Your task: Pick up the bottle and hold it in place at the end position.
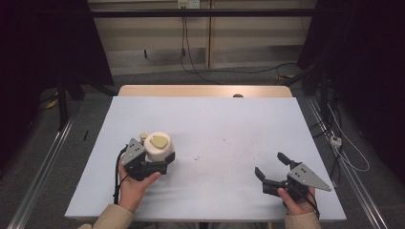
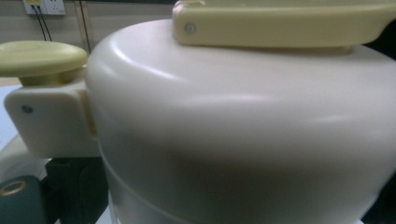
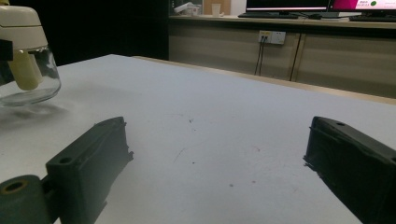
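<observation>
A glass jar (image 1: 157, 147) with a cream lid and a pale yellow flip tab stands at the left of the white table (image 1: 215, 119). My left gripper (image 1: 154, 152) is shut on the jar's lid, one jaw on each side. In the left gripper view the cream lid (image 2: 243, 130) is pressed close, with a yellow knob (image 2: 42, 58) at its side. My right gripper (image 1: 268, 163) rests open near the front right of the table, nothing between its jaws. In the right gripper view that gripper (image 3: 217, 133) faces bare tabletop, and the jar (image 3: 25, 51) is far off at the upper left.
A wooden table edge (image 1: 205, 90) runs along the far side. Cables (image 1: 191, 57) trail over the floor behind the table, and metal rails (image 1: 43, 157) flank it. Faint specks (image 1: 198, 156) mark the cloth in the middle.
</observation>
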Available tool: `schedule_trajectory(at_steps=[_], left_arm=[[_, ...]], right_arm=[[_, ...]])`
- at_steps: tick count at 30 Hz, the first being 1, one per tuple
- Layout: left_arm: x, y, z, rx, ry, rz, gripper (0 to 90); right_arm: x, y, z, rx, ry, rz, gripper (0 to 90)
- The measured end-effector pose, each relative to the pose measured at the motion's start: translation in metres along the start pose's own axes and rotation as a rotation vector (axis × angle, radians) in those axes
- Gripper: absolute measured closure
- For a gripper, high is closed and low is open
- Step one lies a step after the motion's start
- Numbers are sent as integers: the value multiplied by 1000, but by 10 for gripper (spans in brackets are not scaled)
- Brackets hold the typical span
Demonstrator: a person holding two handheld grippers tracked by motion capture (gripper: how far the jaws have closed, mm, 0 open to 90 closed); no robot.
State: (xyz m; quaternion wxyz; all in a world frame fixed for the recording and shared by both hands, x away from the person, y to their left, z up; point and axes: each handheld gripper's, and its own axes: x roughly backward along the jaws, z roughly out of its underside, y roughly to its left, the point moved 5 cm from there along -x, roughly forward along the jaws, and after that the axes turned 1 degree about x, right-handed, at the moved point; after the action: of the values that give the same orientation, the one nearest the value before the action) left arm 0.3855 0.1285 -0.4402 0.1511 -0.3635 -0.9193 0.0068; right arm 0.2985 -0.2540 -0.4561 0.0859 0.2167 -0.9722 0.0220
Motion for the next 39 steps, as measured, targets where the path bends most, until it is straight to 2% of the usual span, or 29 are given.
schedule_trajectory(at_steps=[8, 11, 14, 23, 26, 35, 36, 39], left_arm=[[-7, 1, -5, -22, 5, -1, 54], [-9, 1, -7, -6, 4, -2, 54], [-13, 1, -9, -16, 6, -2, 54], [-26, -6, -16, -34, -7, 14, 54], [-29, -8, -17, -26, -10, 14, 54], [-41, -15, -19, -36, -9, 32, 55], [-42, -16, -19, -23, -9, 33, 54], [-47, -17, -19, -19, -8, 36, 54]], right_arm=[[-6, 1, 0, -7, -2, -14, 52], [-8, 3, -1, 0, -3, -13, 55], [-9, 4, -1, 0, -3, -18, 55], [-9, 0, -1, -10, -1, -2, 55], [-9, 1, -2, -5, -1, -6, 55], [-10, 2, -2, -6, 1, -11, 52], [-9, 2, -2, -5, 0, -10, 52], [-9, 2, -2, -4, 1, -13, 52]])
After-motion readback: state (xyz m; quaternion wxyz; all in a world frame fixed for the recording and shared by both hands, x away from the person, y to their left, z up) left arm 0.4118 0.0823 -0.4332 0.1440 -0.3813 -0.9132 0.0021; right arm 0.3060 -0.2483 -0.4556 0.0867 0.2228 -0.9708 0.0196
